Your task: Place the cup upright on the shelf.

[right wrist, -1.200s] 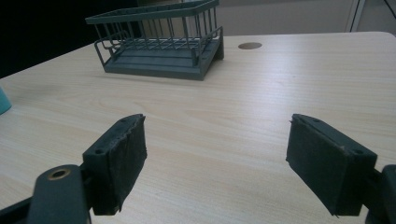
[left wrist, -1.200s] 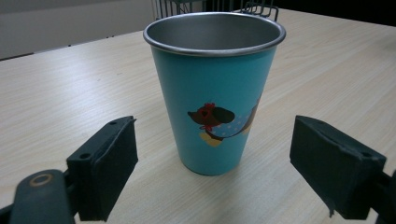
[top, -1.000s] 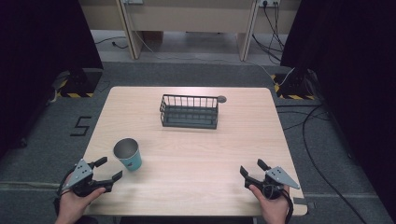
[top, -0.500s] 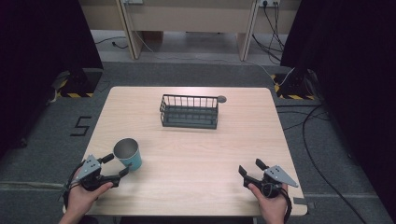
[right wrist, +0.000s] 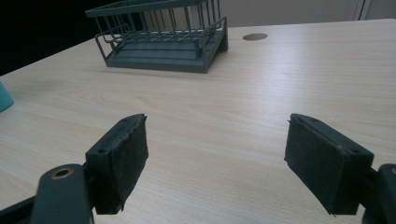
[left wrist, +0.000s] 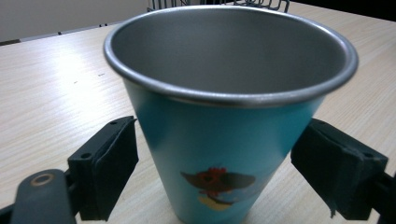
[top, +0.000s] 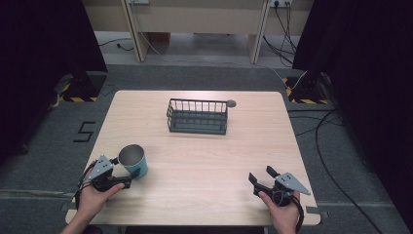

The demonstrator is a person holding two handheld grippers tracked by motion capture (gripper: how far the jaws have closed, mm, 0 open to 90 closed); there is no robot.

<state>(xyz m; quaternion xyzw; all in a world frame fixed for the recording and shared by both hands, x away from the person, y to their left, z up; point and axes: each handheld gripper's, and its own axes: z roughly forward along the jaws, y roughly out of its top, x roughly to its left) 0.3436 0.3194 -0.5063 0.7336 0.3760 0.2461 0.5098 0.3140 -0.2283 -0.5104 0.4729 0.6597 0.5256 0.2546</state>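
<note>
Both grippers gape: left gripper point(left wrist: 212, 182) straddles the cup point(left wrist: 229, 107) untouched, lower frame; off-centre closing could topple it.

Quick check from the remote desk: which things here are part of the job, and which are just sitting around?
Likely in the job:
- blue cup, between the left hand-held gripper's open jaws
- wire basket, a guess

Just there:
- right hand-held gripper, open, idle
- round disc beside the basket

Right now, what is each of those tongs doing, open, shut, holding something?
Left tongs: open, jaws on either side of the blue cup, not gripping it.
Right tongs: open, holding nothing, above the table.
</note>
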